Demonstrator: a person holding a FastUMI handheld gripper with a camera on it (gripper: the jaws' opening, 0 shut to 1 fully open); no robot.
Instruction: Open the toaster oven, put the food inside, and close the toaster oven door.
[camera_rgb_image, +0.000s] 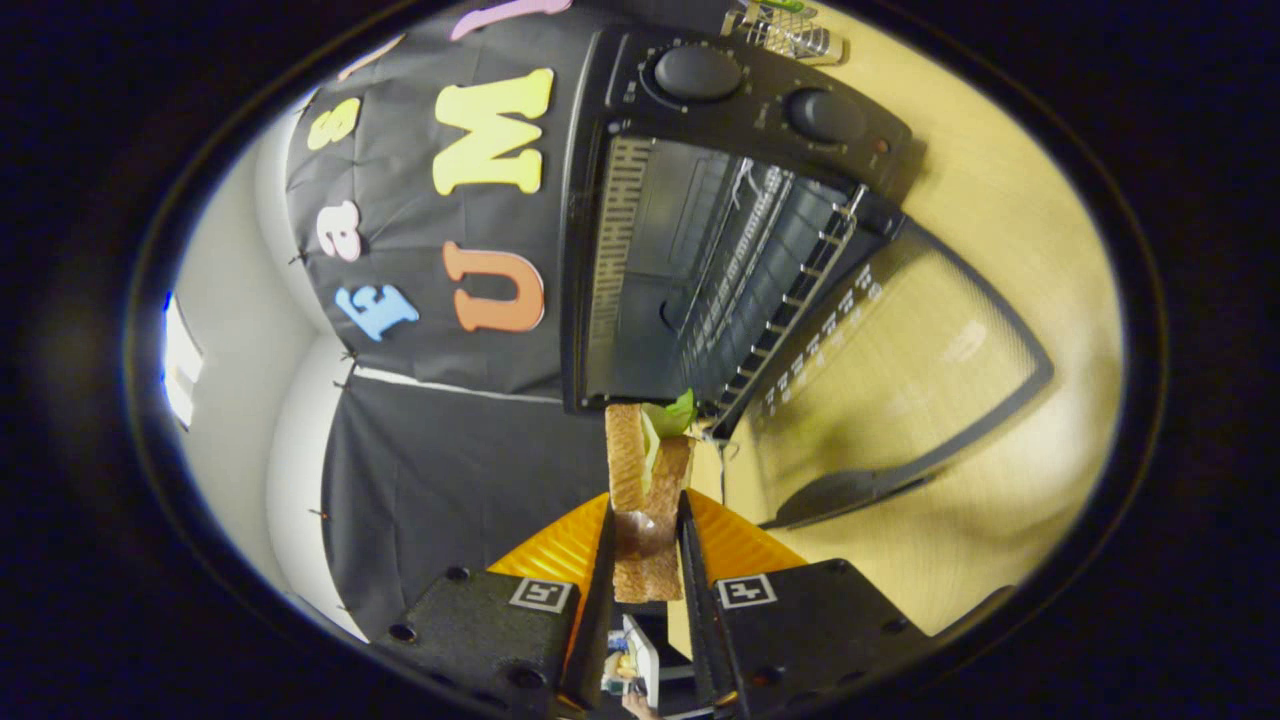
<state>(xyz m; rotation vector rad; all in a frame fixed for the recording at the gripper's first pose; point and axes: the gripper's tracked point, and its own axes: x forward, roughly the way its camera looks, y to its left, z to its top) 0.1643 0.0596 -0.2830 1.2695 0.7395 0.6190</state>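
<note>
My gripper (646, 540) is shut on a sandwich (645, 470) of toasted bread with green lettuce sticking out at its far end. Both fingers press on its sides, and the view is rolled sideways. Just beyond the sandwich stands the black toaster oven (700, 200) with its cavity open and a wire rack (770, 290) showing inside. Its glass door (900, 370) lies folded down flat over the wooden table, with the door handle (850, 495) at its outer edge. Two round knobs (697, 72) sit on the oven's control panel.
The light wooden table (1010, 200) carries the oven. A metal wire object (790, 35) lies on the table past the oven's control panel. Black cloth forms the booth wall behind the oven, with a pale wall beyond it.
</note>
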